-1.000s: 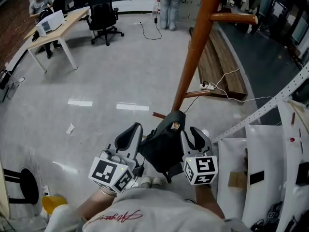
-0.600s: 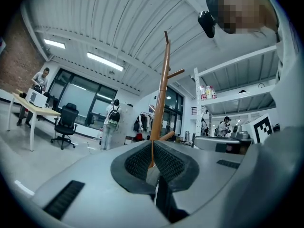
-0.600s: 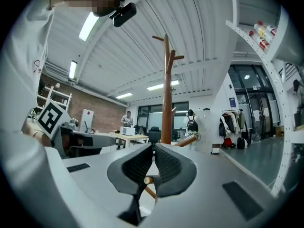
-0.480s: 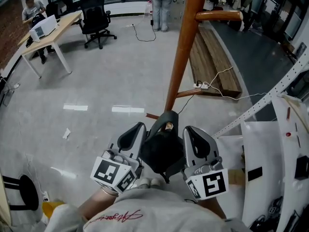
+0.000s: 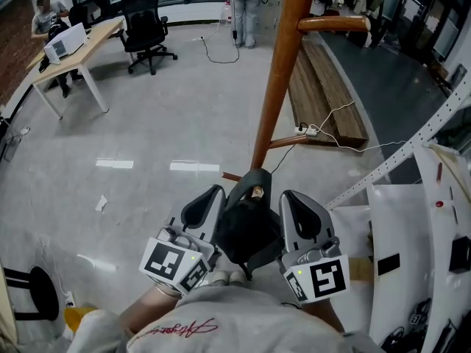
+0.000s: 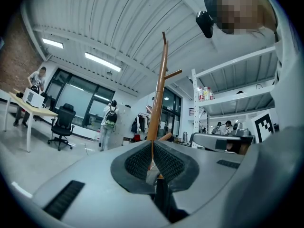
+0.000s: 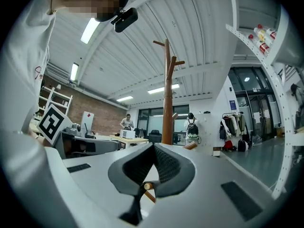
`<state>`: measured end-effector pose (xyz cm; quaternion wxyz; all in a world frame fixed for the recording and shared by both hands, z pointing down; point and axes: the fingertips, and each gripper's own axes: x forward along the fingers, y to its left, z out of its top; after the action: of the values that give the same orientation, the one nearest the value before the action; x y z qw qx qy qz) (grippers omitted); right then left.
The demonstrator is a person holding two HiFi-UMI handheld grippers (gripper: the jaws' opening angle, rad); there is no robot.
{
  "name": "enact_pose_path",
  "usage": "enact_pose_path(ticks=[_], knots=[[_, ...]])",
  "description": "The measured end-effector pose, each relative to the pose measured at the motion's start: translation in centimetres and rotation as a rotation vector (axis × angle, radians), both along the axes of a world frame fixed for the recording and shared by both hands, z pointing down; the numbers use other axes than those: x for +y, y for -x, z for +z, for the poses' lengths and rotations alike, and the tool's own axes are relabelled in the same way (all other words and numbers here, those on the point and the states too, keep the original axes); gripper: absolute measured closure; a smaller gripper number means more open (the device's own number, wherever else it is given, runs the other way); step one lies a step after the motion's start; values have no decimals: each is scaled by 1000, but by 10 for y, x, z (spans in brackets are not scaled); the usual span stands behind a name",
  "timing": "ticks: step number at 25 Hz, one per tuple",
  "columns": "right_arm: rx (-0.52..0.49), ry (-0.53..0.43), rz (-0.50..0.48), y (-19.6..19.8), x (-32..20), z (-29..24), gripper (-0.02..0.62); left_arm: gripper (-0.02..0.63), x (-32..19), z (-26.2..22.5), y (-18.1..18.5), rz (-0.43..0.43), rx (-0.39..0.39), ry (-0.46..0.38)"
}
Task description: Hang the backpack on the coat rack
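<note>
- Your left gripper (image 5: 204, 206) sits at 7 o'clock in the head view; in the left gripper view its jaws are pressed together, with a dark strap (image 6: 159, 201) pinched low between them.
- Your right gripper (image 5: 298, 210) sits at 5 o'clock in the head view; in the right gripper view its jaws are also closed, and black webbing (image 7: 134, 208) comes out under the pads; so each gripper is clamped on a part of the backpack (image 5: 246, 230).
- The backpack is black; it hangs between the two grippers and touches both, just under the middle of the head view; its top loop (image 5: 254, 179) stands at 12 o'clock from its body.
- The coat rack (image 5: 283, 65) is a brown wooden pole; it stands at 12 o'clock from the backpack and apart from it; one peg (image 5: 335, 24) goes out toward 3 o'clock near the top edge.
- A desk (image 5: 81, 46) is at 10 o'clock; an office chair (image 5: 145, 28) at 11 o'clock; white shelving (image 5: 434, 219) at 4 o'clock.
</note>
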<state>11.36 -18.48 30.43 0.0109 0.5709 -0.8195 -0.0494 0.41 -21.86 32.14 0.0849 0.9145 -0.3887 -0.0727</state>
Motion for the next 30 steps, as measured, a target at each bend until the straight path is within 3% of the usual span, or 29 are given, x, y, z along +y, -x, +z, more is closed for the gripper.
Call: enact_pose_path(ticks=[30], knots=[[-2,24,-28,11,1,7,578,584,3,1,0,3,-3,-1]])
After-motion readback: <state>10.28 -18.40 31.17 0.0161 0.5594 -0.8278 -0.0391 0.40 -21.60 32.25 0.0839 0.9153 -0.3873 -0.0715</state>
